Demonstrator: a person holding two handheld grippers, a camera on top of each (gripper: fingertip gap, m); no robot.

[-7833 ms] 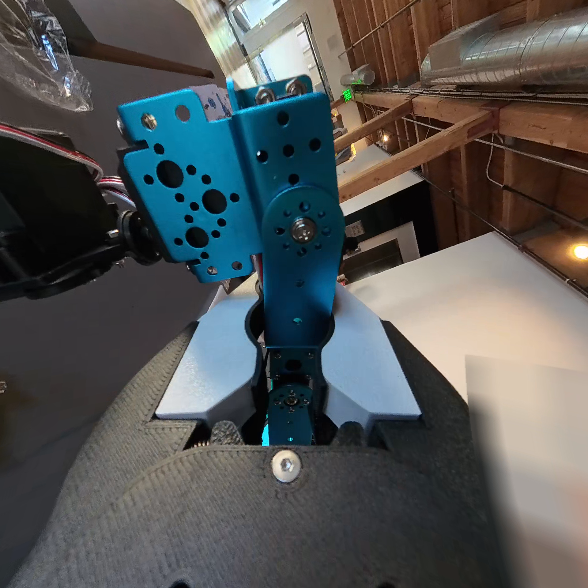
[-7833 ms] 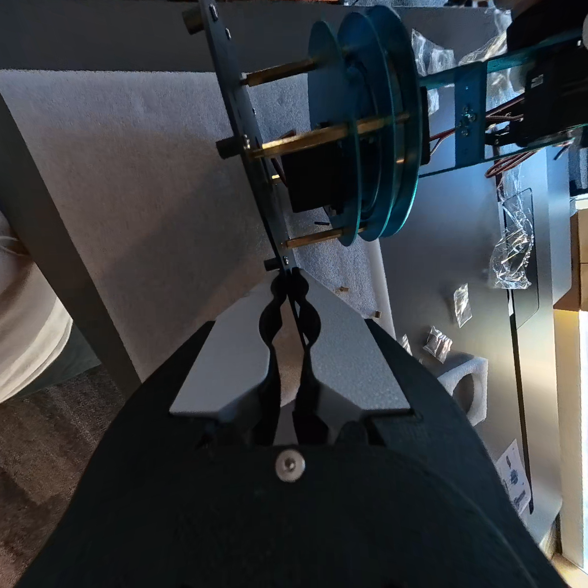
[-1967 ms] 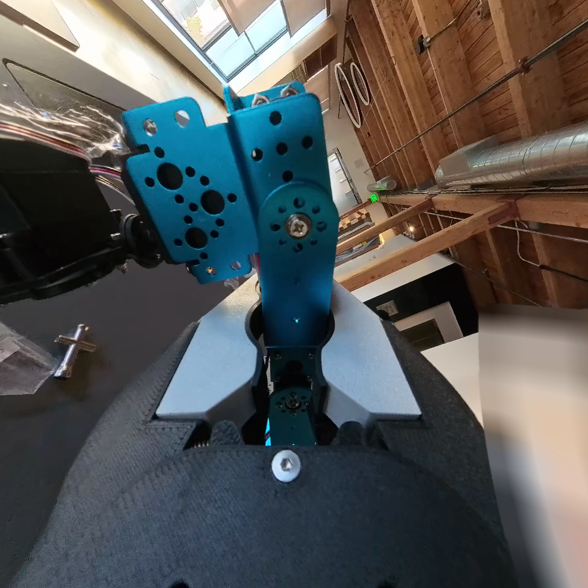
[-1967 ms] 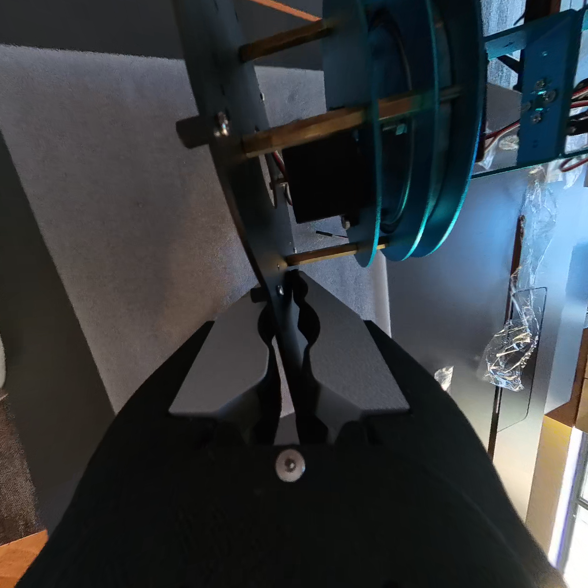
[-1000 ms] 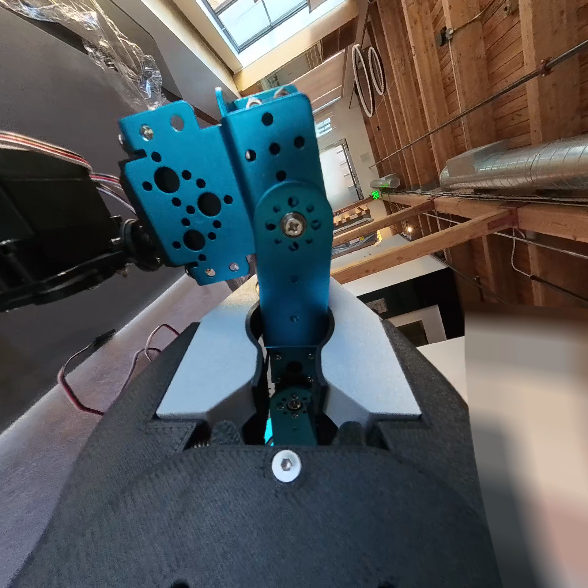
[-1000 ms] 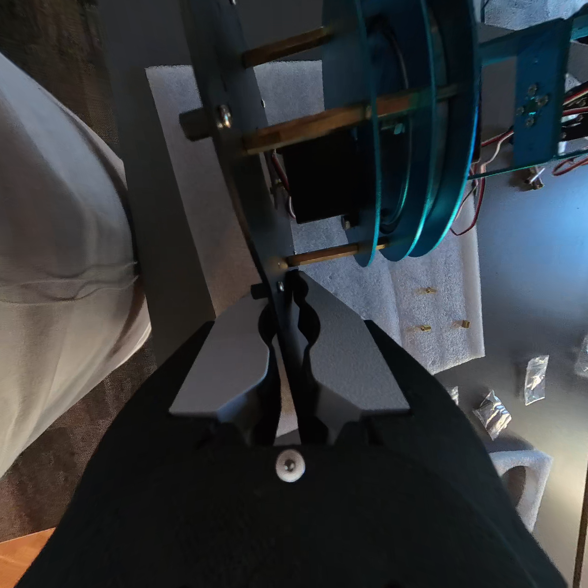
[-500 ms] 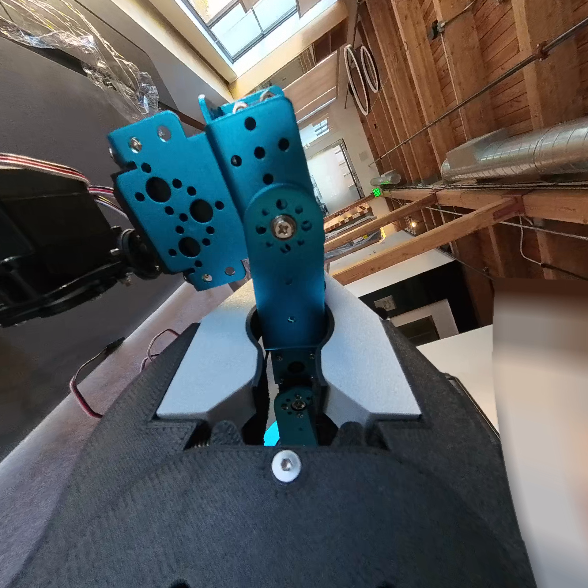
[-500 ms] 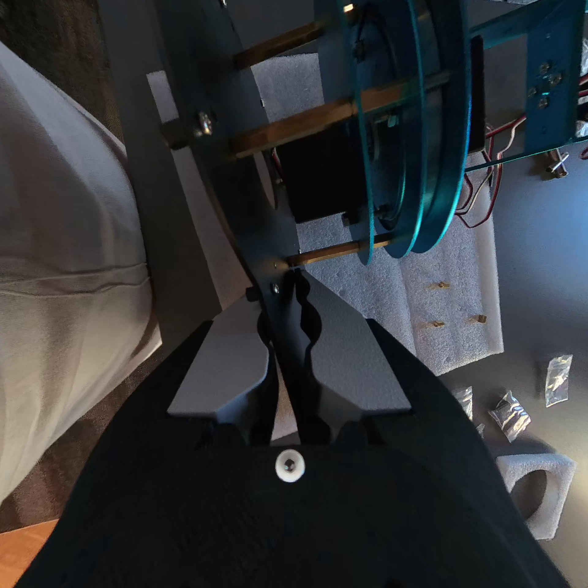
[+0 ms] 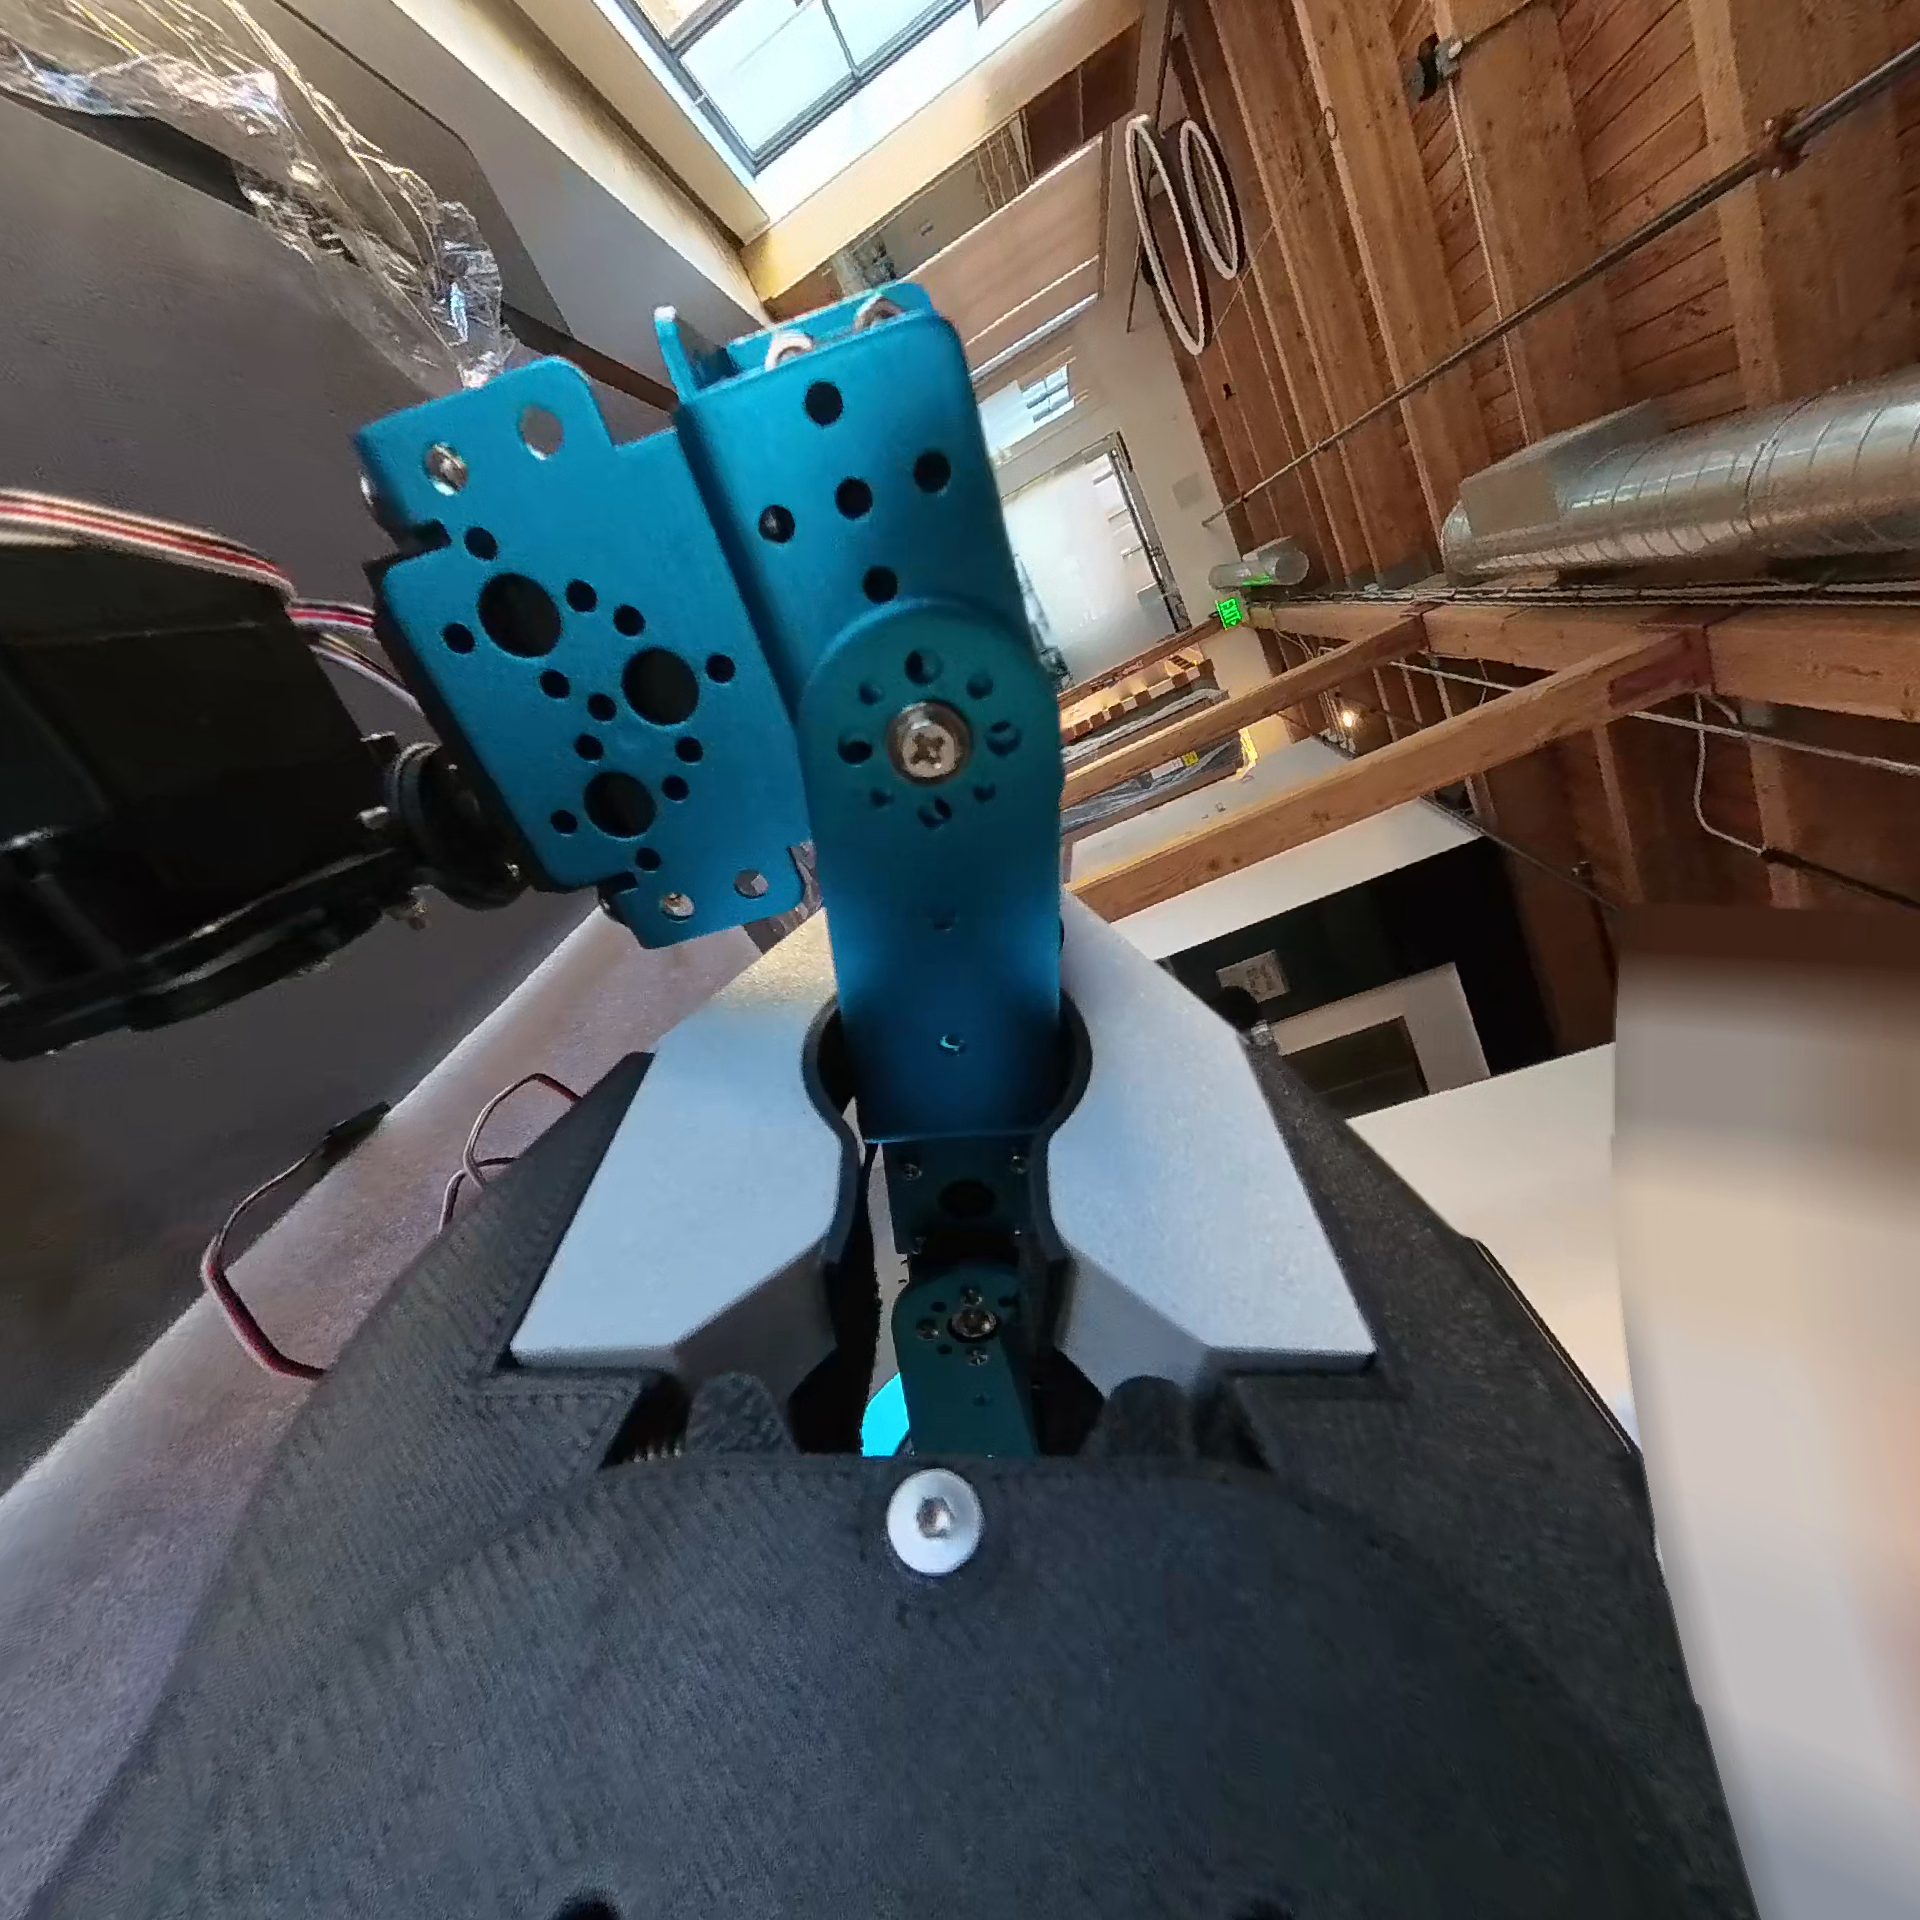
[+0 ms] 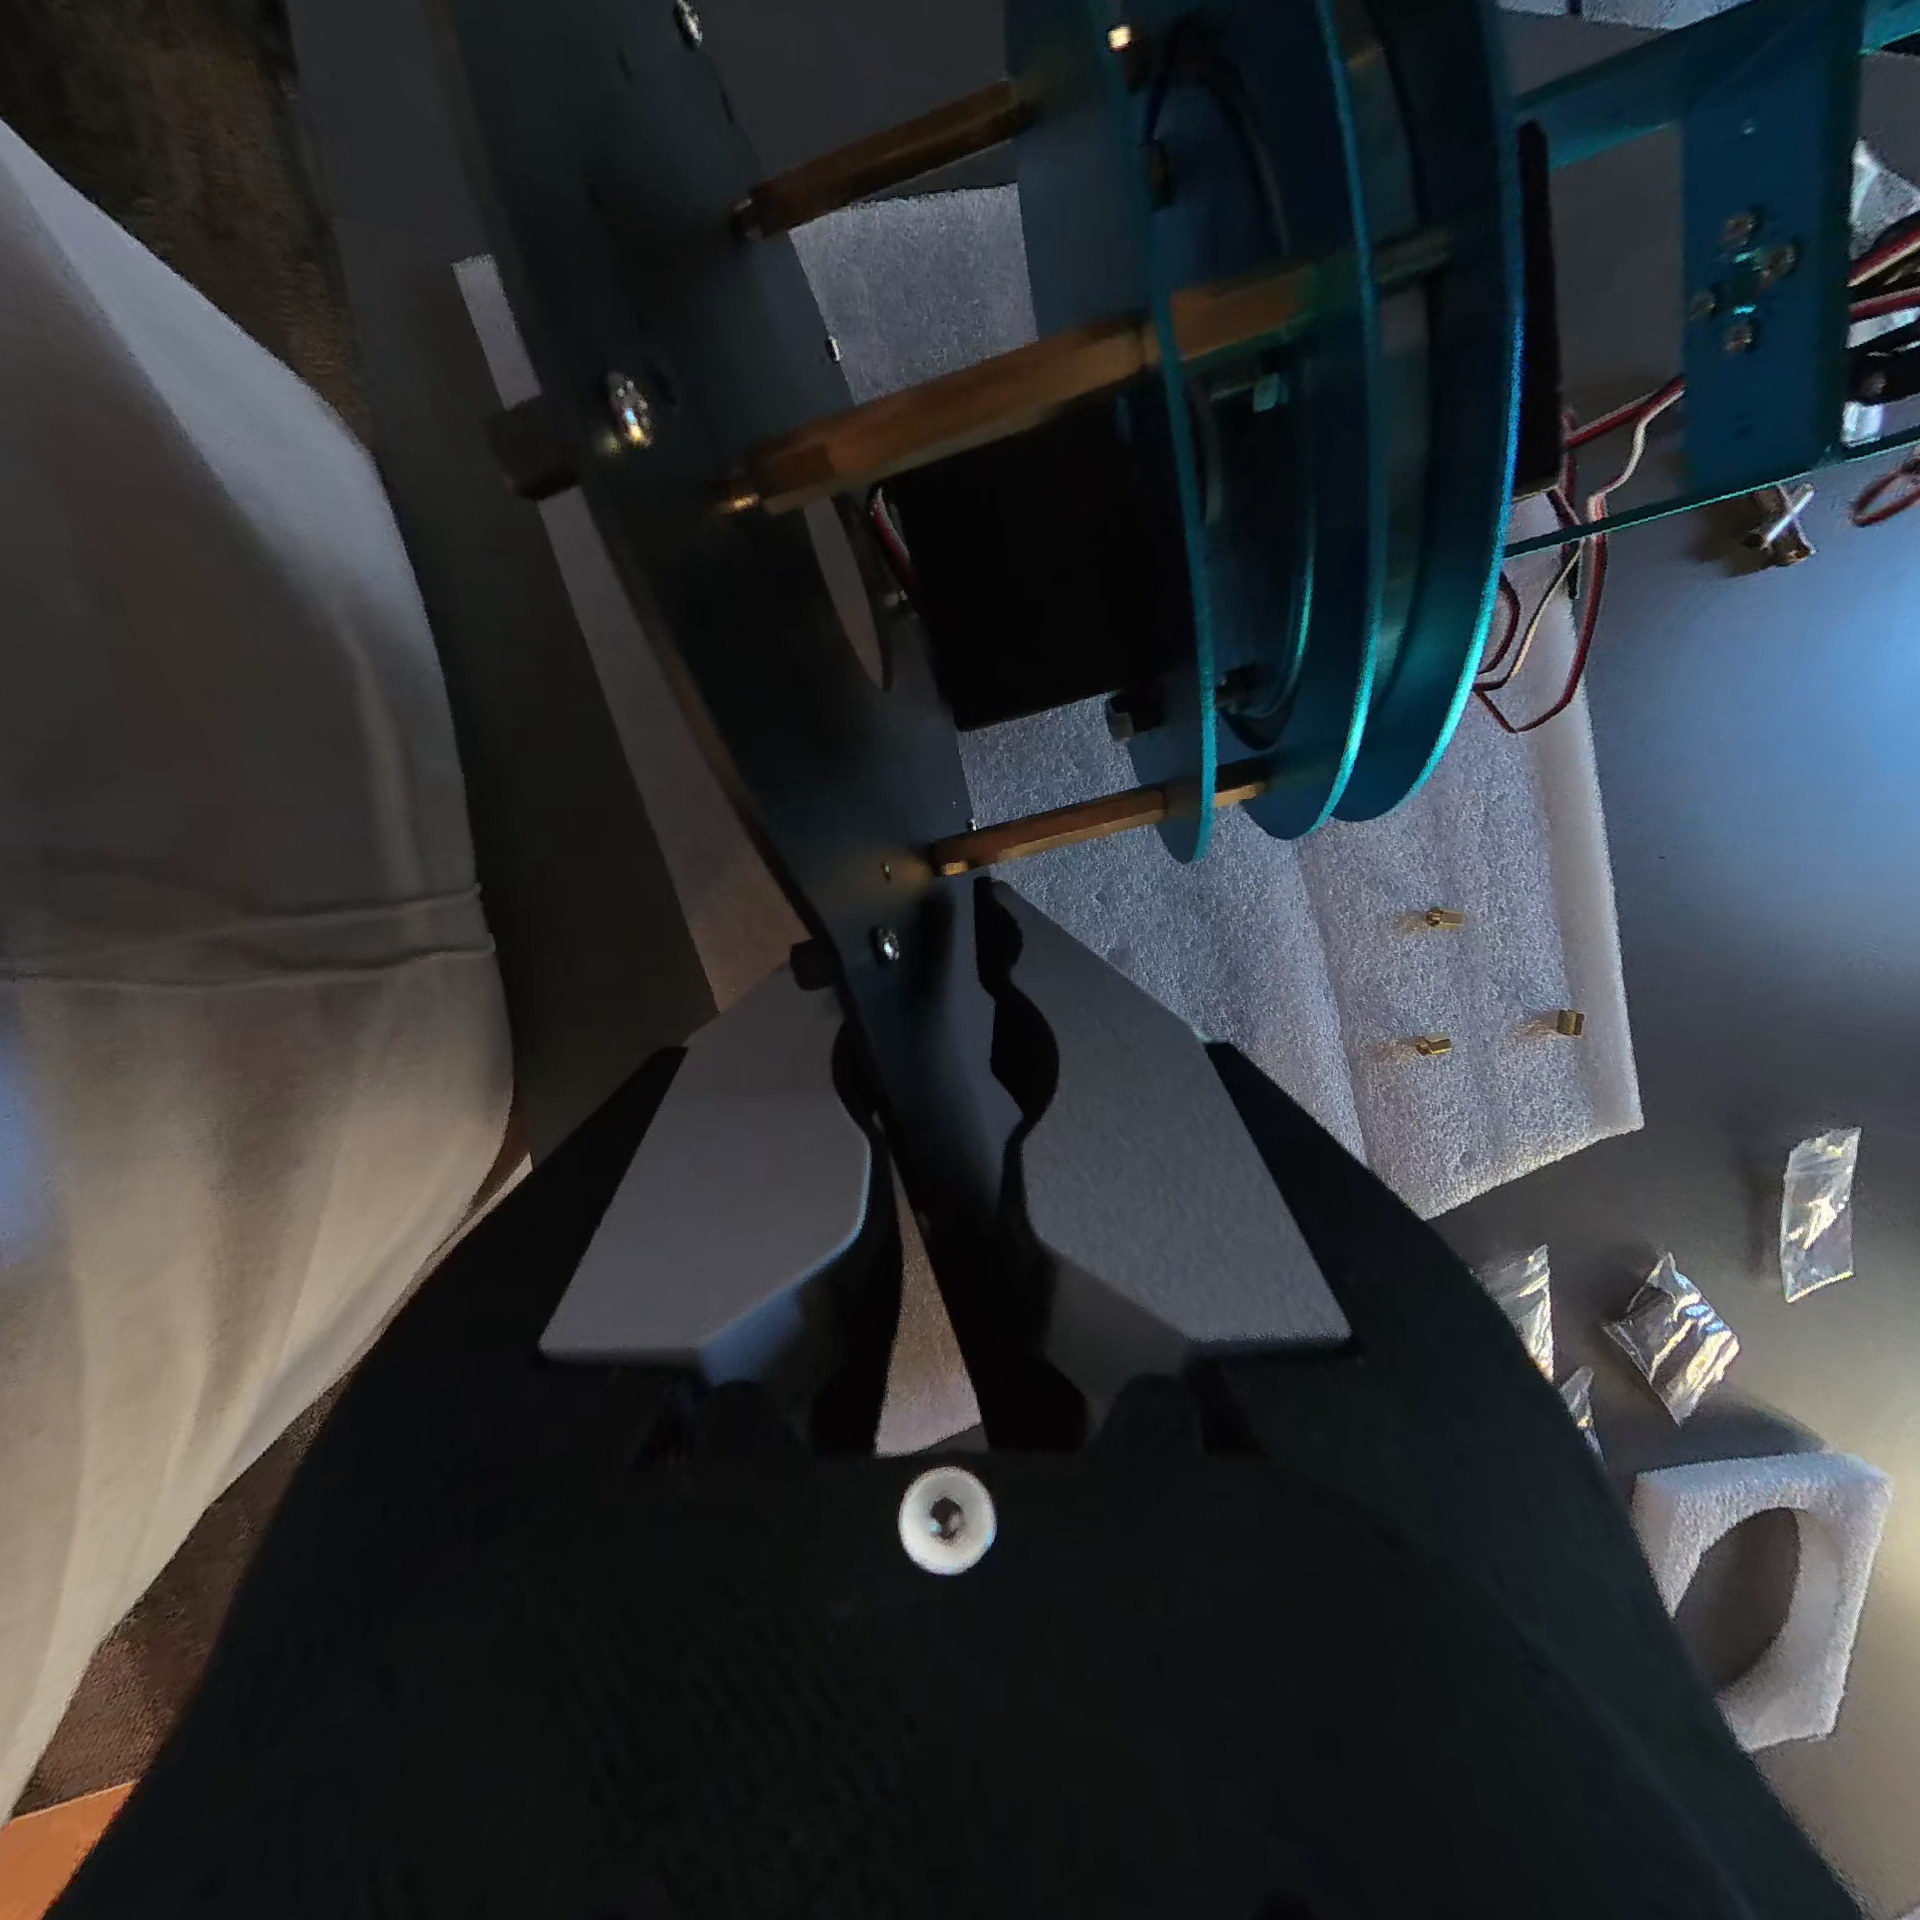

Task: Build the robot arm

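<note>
Tilted further left, blue bracket arm (image 9: 940, 831) upright in left fingers (image 9: 727, 1184), right fingers (image 10: 1143, 1174) apparently pinching dark plate (image 10: 727, 582)

Place: I'm in a loft-style workshop.
Evidence: timber ceiling beams (image 9: 1455, 748), metal duct (image 9: 1683, 509), foam sheet (image 10: 1455, 935) and bagged hardware (image 10: 1673, 1340) on my tabletop (image 10: 1745, 790).

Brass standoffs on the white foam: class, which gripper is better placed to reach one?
Probably the right gripper: brass standoffs lie on white foam beside it, though it's shut on the dark plate. The left gripper, shut on the blue bracket, faces the ceiling.
</note>
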